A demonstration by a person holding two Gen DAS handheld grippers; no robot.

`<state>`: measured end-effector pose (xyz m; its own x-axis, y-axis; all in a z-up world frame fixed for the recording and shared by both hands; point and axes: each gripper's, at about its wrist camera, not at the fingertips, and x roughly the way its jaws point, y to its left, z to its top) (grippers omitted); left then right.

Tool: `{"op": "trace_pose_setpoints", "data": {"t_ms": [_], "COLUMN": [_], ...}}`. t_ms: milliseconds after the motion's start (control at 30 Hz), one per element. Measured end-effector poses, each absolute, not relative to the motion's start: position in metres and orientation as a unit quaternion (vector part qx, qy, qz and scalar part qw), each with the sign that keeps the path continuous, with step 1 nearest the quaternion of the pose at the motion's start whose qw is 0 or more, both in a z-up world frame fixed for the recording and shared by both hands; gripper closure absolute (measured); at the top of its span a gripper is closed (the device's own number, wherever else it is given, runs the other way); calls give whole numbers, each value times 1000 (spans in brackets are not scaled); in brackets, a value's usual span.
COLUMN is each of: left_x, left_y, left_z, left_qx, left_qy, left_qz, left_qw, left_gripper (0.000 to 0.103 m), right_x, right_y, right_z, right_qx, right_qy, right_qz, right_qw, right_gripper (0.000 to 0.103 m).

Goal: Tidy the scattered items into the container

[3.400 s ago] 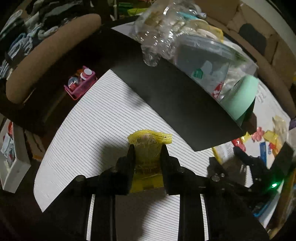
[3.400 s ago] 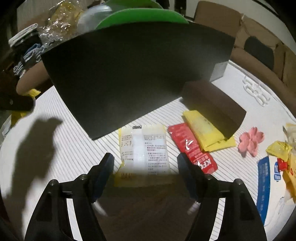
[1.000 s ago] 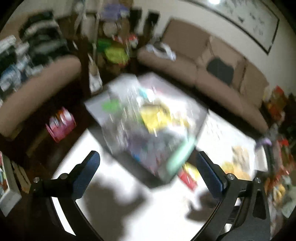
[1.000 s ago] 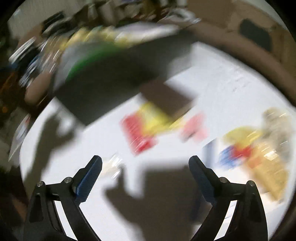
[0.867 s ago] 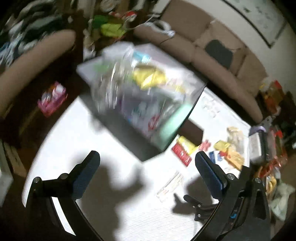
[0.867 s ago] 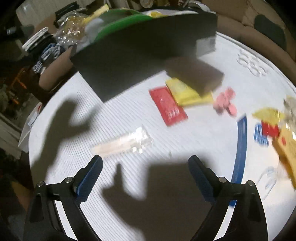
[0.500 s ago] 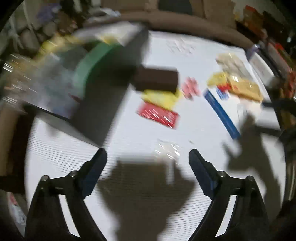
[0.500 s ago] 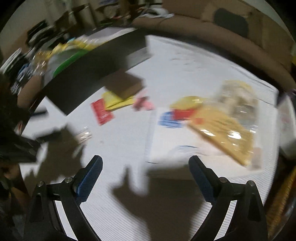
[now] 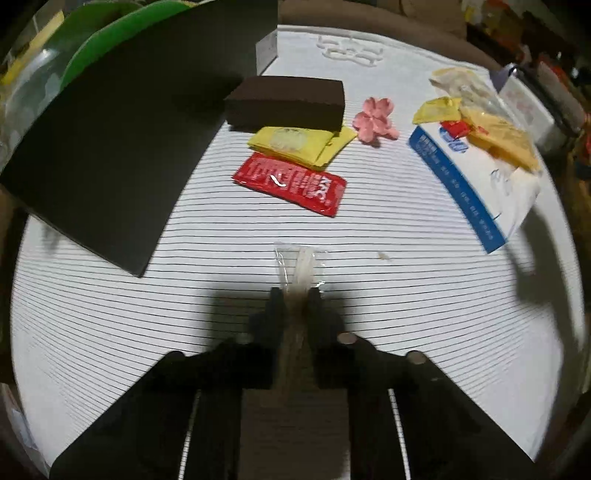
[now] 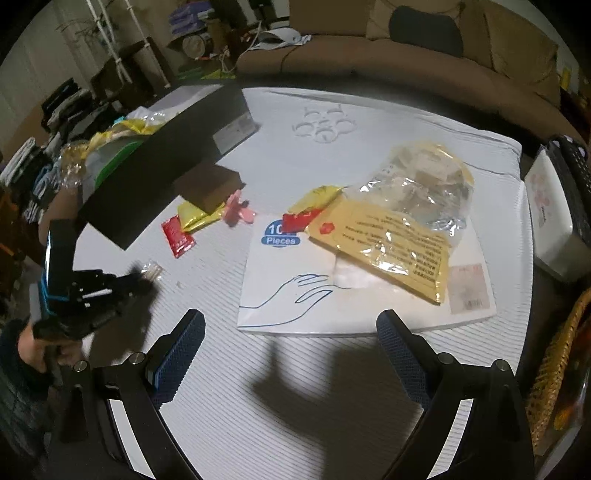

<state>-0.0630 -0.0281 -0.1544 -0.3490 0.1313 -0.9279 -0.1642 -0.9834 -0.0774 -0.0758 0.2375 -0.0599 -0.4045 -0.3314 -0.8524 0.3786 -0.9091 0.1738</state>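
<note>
My left gripper [image 9: 295, 295] is shut on a clear plastic packet [image 9: 299, 264] with a pale stick inside, low over the striped white table [image 9: 369, 295]. The black container [image 9: 122, 122] stands at the left, with green lids [image 9: 110, 33] and other items inside. A red KFC sachet [image 9: 291, 182], yellow sachets [image 9: 299, 144], a brown block [image 9: 288, 103] and a pink flower [image 9: 375, 122] lie ahead. My right gripper [image 10: 291, 350] is open and empty above the table's near side. The left gripper [image 10: 122, 284] with the packet [image 10: 153, 269] shows at the left of the right wrist view.
A white and blue glove pack [image 10: 332, 280] lies at the right with a yellow printed bag [image 10: 384, 243] and a clear bag [image 10: 421, 184] on it. A brown sofa [image 10: 369, 55] curves behind the table. A white box [image 10: 550, 221] sits at the far right.
My left gripper let go of the yellow sachet at the container, swung right, dropped to the table and shut on the clear packet. My right gripper pulled back and turned right, still open.
</note>
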Motion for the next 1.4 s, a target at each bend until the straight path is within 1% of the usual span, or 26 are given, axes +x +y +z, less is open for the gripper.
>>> {"op": "trace_pose_setpoints", "data": {"t_ms": [133,300,367,433,467,500,567,667,733,800,833,867,900,933,967,1000,1100,1233,1400], "left_x": [-70,-72,-75,-83,-86,-88,-90,-93,-93,-91,-93,-94,-94,-94,-94,-94,-93,-92,-88], "left_y": [-29,-53,-68,-78,-83,-85,-91,-95,-101,-106,-108,-108,-109,-109,-109,-108,-106,-104,-102], "left_z": [-131,-74,-58,-50,-46,-44,-40,-38,-37,-35,-34,-34,-33,-32,-32,-31,-31,-28,-20], "left_qx": [-551,-492,-472,-462,-456,-452,-449,-445,-444,-442,-441,-439,-438,-437,-437,-437,-436,-433,-425], "left_qy": [-14,-41,-66,-92,-99,-101,-99,-87,-80,-79,-79,-80,-81,-81,-81,-80,-78,-79,-77], "left_qz": [828,865,875,878,880,882,885,889,891,892,893,894,894,895,895,895,895,897,900], "left_qw": [102,88,82,87,85,81,75,60,52,45,44,43,42,42,43,44,44,46,54], "left_gripper": [97,96,96,96,96,96,96,96,96,96,96,96,96,96,96,96,96,96,96], "right_x": [-80,-93,-100,-107,-111,-116,-130,-156,-172,-182,-186,-188,-190,-191,-190,-189,-181,-161,-135], "right_y": [230,206,191,177,170,161,138,116,109,105,103,102,102,102,104,106,112,124,148], "right_z": [-66,-79,-85,-90,-92,-95,-102,-113,-120,-125,-127,-129,-131,-132,-130,-129,-126,-111,-82], "right_qx": [497,491,477,456,449,444,437,443,459,469,474,479,485,489,486,486,484,472,457], "right_qy": [28,37,16,-33,-45,-47,-13,31,34,24,22,20,19,15,12,7,-2,-17,-81], "right_qz": [-839,-843,-846,-844,-845,-847,-858,-867,-861,-856,-854,-851,-848,-846,-849,-847,-847,-851,-848], "right_qw": [220,218,238,279,287,289,270,226,214,215,214,213,213,211,210,213,220,230,256], "right_gripper": [6,6,7,8,9,9,11,25,34,50,54,67,82,85,91,94,98,99,99]}}
